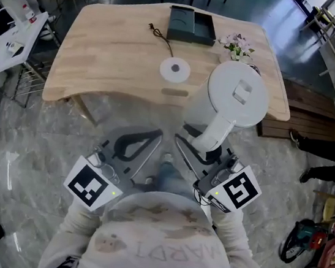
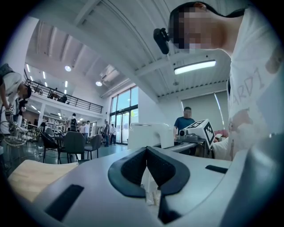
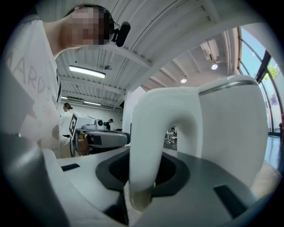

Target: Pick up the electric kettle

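Pale letters "ARDI" stand on the person's shirt (image 1: 158, 246), below the kettle (image 1: 234, 102) in the head view; nothing else is legible.

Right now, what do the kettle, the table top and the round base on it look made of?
Kettle: white moulded plastic by the look, matte with a soft sheen; the handle curves smoothly out of the body.
Table top: light wood or wood veneer, satin finish; grain lines show.
Round base: probably white plastic with a dark centre contact; too small to be sure.

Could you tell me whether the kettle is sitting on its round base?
No: the right gripper holds the kettle by its handle, clear of the round base on the table.
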Demonstrator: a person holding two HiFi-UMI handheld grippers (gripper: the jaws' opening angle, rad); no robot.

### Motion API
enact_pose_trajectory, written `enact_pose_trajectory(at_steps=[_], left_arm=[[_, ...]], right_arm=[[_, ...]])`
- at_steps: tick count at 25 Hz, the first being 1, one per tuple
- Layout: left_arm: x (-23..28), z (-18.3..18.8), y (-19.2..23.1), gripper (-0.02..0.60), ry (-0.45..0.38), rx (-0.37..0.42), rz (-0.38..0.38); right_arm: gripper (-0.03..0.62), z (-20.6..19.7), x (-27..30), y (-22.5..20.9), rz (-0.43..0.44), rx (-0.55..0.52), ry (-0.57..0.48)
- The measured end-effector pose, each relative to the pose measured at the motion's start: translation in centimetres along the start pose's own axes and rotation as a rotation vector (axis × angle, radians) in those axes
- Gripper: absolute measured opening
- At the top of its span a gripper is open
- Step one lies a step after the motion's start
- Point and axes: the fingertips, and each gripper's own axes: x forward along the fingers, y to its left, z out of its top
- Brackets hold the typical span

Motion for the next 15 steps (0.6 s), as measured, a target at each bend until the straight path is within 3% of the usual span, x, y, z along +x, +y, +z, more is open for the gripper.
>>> enact_pose_trajectory(at_steps=[15], left_arm=[[-0.7,1.1,-1.9,0.012,-0.016,0.043,-0.001]], right_arm=[[0.098,1.3,-1.9,1.8,0.006,-0.035,-0.02]])
